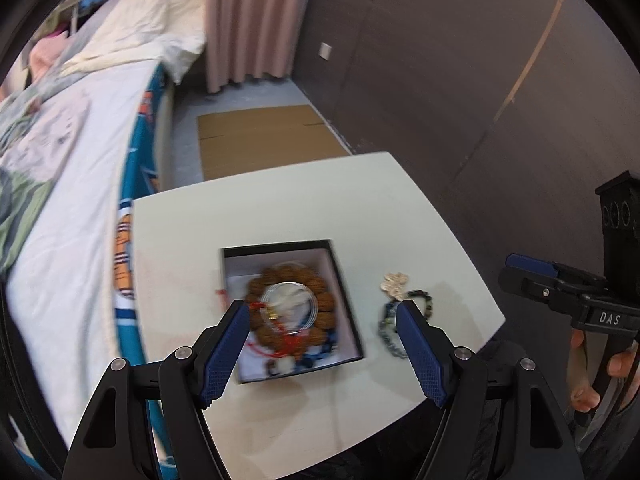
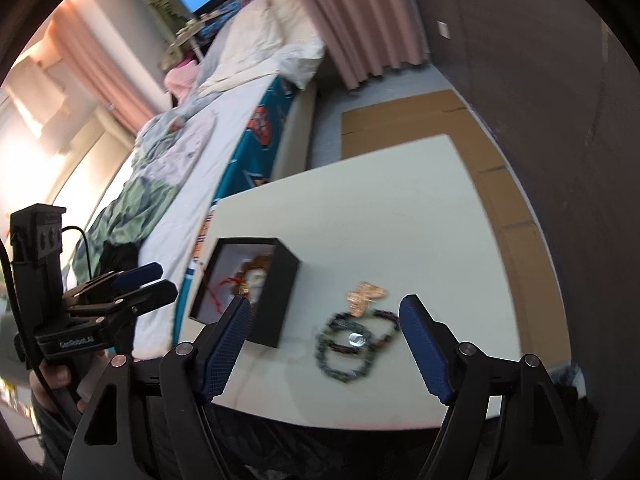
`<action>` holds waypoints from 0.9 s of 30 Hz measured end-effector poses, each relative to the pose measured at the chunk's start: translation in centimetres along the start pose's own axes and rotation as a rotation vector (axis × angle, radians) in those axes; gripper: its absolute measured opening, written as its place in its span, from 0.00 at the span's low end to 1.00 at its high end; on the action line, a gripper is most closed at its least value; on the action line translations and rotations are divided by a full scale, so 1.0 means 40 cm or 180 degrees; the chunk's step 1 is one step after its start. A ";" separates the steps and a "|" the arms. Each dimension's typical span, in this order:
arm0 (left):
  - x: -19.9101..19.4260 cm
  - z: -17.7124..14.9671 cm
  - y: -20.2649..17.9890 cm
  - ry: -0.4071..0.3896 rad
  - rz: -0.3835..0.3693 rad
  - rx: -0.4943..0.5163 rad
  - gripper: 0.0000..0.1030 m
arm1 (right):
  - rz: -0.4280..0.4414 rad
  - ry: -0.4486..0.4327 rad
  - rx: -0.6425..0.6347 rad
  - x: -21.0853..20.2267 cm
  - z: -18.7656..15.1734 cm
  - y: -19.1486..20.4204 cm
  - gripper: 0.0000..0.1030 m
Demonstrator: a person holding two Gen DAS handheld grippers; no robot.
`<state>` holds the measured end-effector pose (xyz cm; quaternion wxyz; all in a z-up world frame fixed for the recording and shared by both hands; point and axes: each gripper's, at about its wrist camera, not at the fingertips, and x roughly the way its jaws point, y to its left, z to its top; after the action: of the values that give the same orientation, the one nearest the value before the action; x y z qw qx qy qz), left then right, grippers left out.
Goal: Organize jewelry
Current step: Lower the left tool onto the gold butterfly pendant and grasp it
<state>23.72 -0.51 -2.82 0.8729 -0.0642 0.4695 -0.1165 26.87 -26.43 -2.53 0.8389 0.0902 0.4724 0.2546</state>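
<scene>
A black box (image 1: 276, 245) with a white lining stands on the white table (image 1: 304, 188). In it lie a brown bead bracelet (image 1: 320, 300), a clear bangle and a red cord. My left gripper (image 1: 322, 308) hovers open over the box, nothing between its fingers. Right of the box, dark bead bracelets (image 2: 340, 372) lie looped on the table around a small silver piece (image 2: 355, 339), with a gold clover-shaped piece (image 2: 366, 296) just beyond. My right gripper (image 2: 325, 304) is open above them, holding nothing. The box's black wall (image 2: 276, 304) is at its left finger.
A bed (image 1: 72, 220) with rumpled bedding runs along the table's left side. Flat cardboard (image 1: 264, 140) lies on the floor beyond the table. A dark wall (image 1: 460, 80) stands to the right, a pink curtain (image 1: 248, 20) at the back. A hand (image 1: 588, 376) grips the right gripper's handle.
</scene>
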 end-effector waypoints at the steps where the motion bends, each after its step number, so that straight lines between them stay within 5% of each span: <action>1: 0.008 0.001 -0.014 0.0018 -0.0010 0.0039 0.74 | -0.0018 -0.0005 0.0043 -0.004 -0.005 -0.014 0.74; 16: 0.182 0.034 -0.188 0.0450 -0.0067 0.0543 0.63 | -0.0126 -0.0066 0.0604 -0.037 -0.084 -0.215 0.74; 19: 0.222 0.042 -0.206 0.0561 -0.0035 0.0587 0.55 | -0.0135 -0.0076 0.0662 -0.036 -0.094 -0.241 0.74; 27: 0.330 0.050 -0.227 0.0795 0.0074 0.0646 0.54 | -0.0230 -0.0022 0.0744 -0.015 -0.114 -0.285 0.74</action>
<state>31.14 -12.77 -10.33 0.8110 0.0448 0.5609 -0.1603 26.68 -36.88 -8.98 0.8330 0.1712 0.4989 0.1671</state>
